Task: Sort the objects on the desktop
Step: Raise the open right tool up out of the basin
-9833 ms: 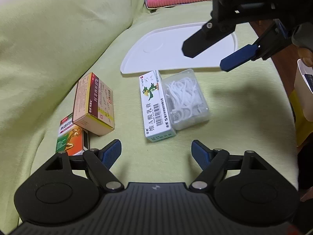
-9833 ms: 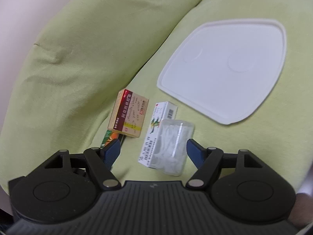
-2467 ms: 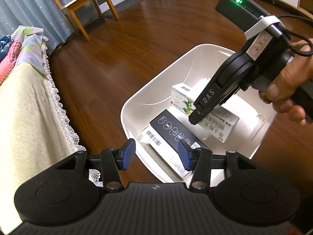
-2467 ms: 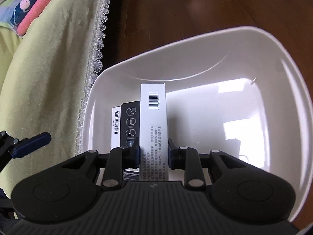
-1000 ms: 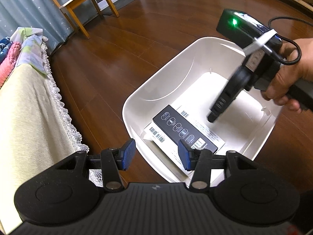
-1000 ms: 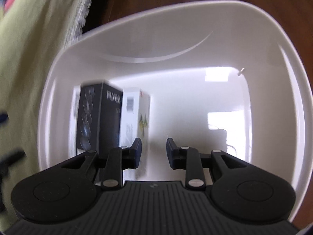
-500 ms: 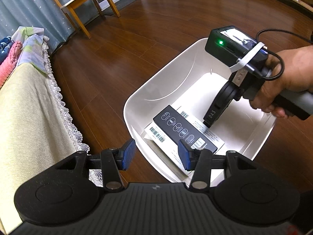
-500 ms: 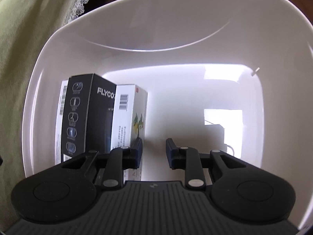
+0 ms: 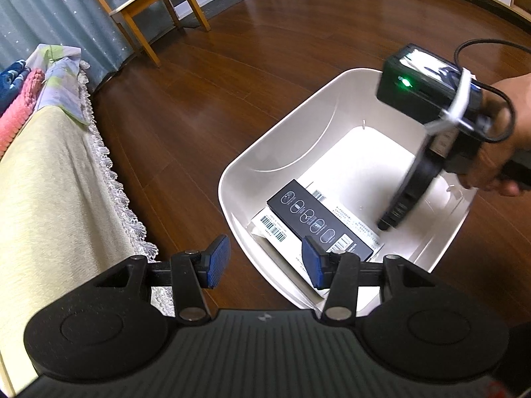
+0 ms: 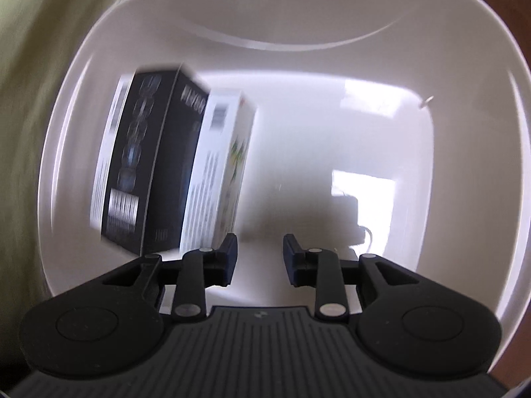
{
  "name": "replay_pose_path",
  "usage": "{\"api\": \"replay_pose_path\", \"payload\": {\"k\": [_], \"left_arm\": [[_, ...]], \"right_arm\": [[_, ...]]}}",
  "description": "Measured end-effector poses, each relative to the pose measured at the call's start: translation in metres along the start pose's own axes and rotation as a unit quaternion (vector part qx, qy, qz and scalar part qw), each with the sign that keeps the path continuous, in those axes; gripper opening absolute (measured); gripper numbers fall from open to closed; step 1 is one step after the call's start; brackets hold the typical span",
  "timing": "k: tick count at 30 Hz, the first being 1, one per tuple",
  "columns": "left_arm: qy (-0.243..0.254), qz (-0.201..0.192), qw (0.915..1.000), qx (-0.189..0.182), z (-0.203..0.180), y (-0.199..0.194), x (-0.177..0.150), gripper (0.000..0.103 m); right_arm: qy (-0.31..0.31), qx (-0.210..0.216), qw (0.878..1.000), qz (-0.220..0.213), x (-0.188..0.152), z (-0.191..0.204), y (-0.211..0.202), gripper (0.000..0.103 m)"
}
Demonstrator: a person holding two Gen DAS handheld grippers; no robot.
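Your right gripper [image 10: 259, 252] hung inside the white bin [image 10: 298, 10], fingers parted and holding nothing; the left gripper [image 9: 265, 262] was likewise spread and bare. The black box [image 9: 318, 220] and white box [image 10: 222, 165] lay at the bin's left in the right-wrist view, so any lift out wanted to go straight up, clear of them.

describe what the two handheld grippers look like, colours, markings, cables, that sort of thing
Both are matte black, with two round discs and a ribbed plate at the base. The left gripper has blue ridged pads on its fingers. Seen from the left camera, the right gripper carries a black box with a green light, a white strap and a black cable. No sleeve shows.
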State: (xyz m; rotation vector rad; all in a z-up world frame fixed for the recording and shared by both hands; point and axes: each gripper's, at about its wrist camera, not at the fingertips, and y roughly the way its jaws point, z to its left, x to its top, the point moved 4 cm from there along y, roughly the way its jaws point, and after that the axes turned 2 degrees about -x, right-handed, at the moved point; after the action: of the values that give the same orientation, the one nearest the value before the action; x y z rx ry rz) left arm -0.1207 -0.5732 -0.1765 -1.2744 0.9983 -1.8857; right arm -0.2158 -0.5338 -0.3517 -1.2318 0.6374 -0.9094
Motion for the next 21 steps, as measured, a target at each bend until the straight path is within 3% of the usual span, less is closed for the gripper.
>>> {"api": "replay_pose_path", "payload": {"k": [6, 17, 21], "left_arm": [[0.000, 0.003, 1.0000, 0.005, 0.003, -0.002, -0.002, 0.054], [-0.006, 0.001, 1.0000, 0.007, 0.007, -0.004, -0.003, 0.054], [-0.006, 0.002, 1.0000, 0.008, 0.007, -0.005, -0.004, 0.054]], "right_arm": [[-0.019, 0.001, 1.000, 0.023, -0.006, 0.009, 0.011, 0.027], [0.000, 0.008, 1.000, 0.020, -0.007, 0.007, 0.014, 0.028], [-0.012, 0.001, 1.000, 0.017, -0.010, 0.011, 0.009, 0.032]]}}
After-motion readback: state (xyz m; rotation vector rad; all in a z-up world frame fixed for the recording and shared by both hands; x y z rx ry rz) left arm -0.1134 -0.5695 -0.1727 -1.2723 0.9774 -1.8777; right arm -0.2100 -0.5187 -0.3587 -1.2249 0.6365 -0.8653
